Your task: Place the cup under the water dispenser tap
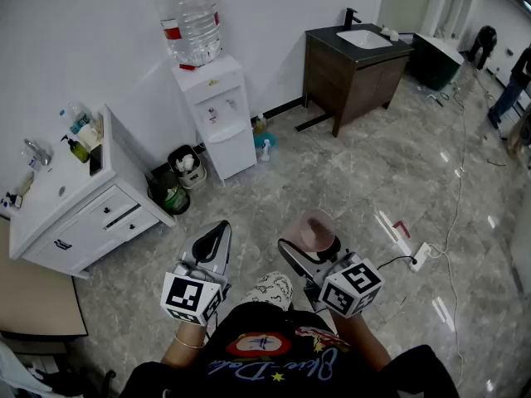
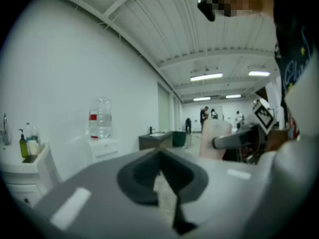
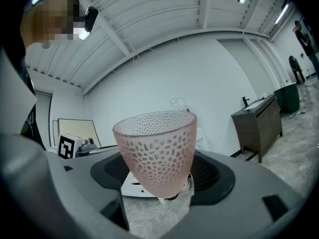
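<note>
Our right gripper (image 3: 159, 187) has its jaws clamped on the pink dimpled tapered cup (image 3: 155, 148), left gripper (image 2: 160, 158) jaws together. The white water dispenser (image 1: 220, 118) is well off, so the cup could slip out on the walk.

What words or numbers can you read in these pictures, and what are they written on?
"Blue", curly letters on the person's black shirt; the next word is unclear.
Red label on the water bottle: too small to read.
Bottles on the white cabinet: labels too small to read.
Marker cubes: black-and-white squares only, no words.
</note>
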Motion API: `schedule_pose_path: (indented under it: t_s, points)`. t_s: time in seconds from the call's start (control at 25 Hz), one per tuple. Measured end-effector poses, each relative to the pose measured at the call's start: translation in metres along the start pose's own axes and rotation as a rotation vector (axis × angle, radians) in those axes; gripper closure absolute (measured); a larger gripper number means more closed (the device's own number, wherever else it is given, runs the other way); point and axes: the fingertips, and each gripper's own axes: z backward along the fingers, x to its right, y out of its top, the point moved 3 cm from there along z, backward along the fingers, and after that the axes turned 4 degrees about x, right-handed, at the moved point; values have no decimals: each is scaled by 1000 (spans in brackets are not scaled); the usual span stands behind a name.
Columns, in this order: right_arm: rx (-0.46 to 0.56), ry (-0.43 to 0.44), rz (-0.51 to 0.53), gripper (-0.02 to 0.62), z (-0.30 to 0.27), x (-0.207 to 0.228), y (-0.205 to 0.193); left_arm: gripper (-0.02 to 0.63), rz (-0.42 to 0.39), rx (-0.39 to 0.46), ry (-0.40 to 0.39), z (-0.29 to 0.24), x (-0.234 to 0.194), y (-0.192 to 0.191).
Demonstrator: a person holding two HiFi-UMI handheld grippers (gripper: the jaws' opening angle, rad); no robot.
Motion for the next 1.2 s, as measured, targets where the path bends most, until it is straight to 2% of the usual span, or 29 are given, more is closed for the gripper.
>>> schedule_pose_path:
  t_s: [0.36, 0.56, 0.84, 1.0, 1.08, 1.2]
  points:
    - [-25, 22, -7, 227, -41, 13, -2, 617, 13, -24, 41, -16, -38, -9]
    - [-63, 38, -4, 227, -92, 33, -4, 617, 39, -45, 65, -40, -77, -22]
    - [-151, 40, -1, 227, -242, 94, -31, 617, 145, -53, 102, -121, -204, -68]
    - [-169, -2, 29, 227, -359, 146, -26, 617, 134, -62, 43, -206, -293, -75]
    - [-174, -35, 79, 227, -417, 173, -27, 617, 147, -75, 10, -249, -335, -80]
    - [-195, -79, 156, 227, -481, 213, -42, 617, 119, -113, -30, -297, -376, -103]
